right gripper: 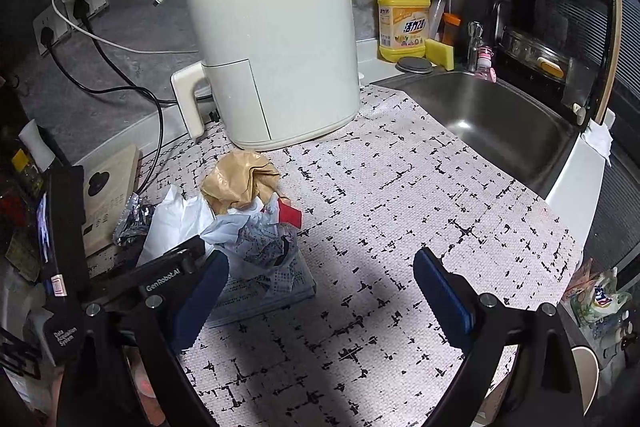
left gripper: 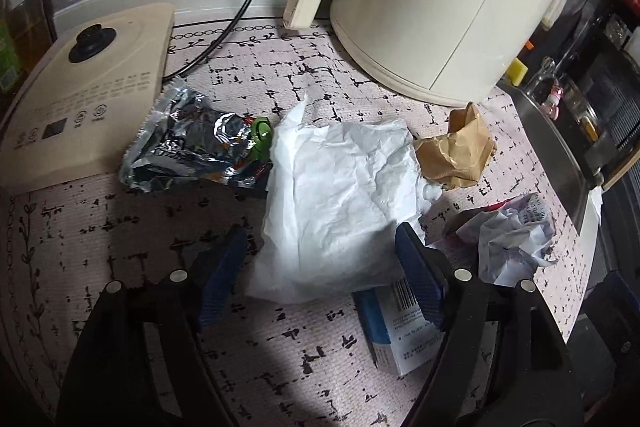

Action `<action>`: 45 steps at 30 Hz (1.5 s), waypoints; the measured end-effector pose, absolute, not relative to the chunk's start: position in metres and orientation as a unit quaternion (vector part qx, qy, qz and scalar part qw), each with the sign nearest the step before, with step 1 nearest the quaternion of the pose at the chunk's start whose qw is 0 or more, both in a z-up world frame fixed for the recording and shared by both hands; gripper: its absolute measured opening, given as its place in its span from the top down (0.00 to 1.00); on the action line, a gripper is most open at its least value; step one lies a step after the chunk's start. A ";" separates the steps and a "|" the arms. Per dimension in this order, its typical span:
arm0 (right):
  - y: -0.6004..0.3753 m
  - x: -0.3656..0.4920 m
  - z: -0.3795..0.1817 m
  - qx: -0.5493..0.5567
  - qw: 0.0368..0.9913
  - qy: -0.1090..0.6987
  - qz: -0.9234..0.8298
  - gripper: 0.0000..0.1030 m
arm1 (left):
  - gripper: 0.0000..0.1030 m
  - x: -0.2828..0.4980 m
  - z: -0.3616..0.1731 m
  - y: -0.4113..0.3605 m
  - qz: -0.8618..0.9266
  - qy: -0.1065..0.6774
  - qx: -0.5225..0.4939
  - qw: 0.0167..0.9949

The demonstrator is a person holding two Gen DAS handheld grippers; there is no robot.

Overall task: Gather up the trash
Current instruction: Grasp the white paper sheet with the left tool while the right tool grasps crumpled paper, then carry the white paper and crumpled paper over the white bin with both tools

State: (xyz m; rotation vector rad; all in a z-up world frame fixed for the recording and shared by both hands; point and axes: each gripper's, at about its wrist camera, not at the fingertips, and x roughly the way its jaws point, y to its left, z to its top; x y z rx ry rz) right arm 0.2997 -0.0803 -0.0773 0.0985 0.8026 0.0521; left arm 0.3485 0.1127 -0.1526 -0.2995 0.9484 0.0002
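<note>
Your left gripper point(left gripper: 320, 279) hangs with its jaws spread wide on either side of the crumpled white tissue point(left gripper: 340, 195), the blue pads not visibly pressing it, though the near edge is hard to read. Only this view shows the creased silver foil wrapper point(left gripper: 192, 143) fully, lying between the beige appliance base point(left gripper: 88, 95) and the tissue. A small blue-and-white box point(left gripper: 394, 331) lies flat just under the right pad.

Your right gripper point(right gripper: 320, 291) also stands released, over bare woven mat point(right gripper: 400, 195) on the tabletop. From here you see the steel sink point(right gripper: 492, 115) and yellow detergent bottle point(right gripper: 404, 19). The trash heap sits left of the jaws: brown paper wad point(right gripper: 238, 183), balled printed paper point(right gripper: 260, 239).
</note>
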 end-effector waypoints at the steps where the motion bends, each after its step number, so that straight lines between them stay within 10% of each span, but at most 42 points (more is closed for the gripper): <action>1: -0.081 0.300 -0.078 0.049 0.919 0.391 0.024 0.11 | 0.27 0.349 -0.153 0.112 0.002 0.454 -0.142 0.880; 9: -0.074 0.307 -0.085 0.051 0.915 0.399 0.032 0.11 | 0.95 0.353 -0.153 0.121 -0.005 0.464 -0.153 0.872; 21: -0.040 0.329 -0.101 0.034 0.909 0.411 0.067 0.11 | 0.95 0.326 -0.119 0.165 0.034 0.412 -0.161 0.896; 25: -0.035 0.336 -0.108 0.029 0.901 0.427 0.075 0.51 | 0.95 0.324 -0.119 0.175 0.053 0.412 -0.164 0.895; 29: -0.034 0.330 -0.105 0.022 0.905 0.419 0.074 0.61 | 0.95 0.322 -0.117 0.172 0.055 0.409 -0.162 0.896; 45: -0.064 0.282 -0.071 0.042 0.919 0.382 0.090 0.64 | 0.95 0.282 -0.090 0.141 0.062 0.396 -0.140 0.905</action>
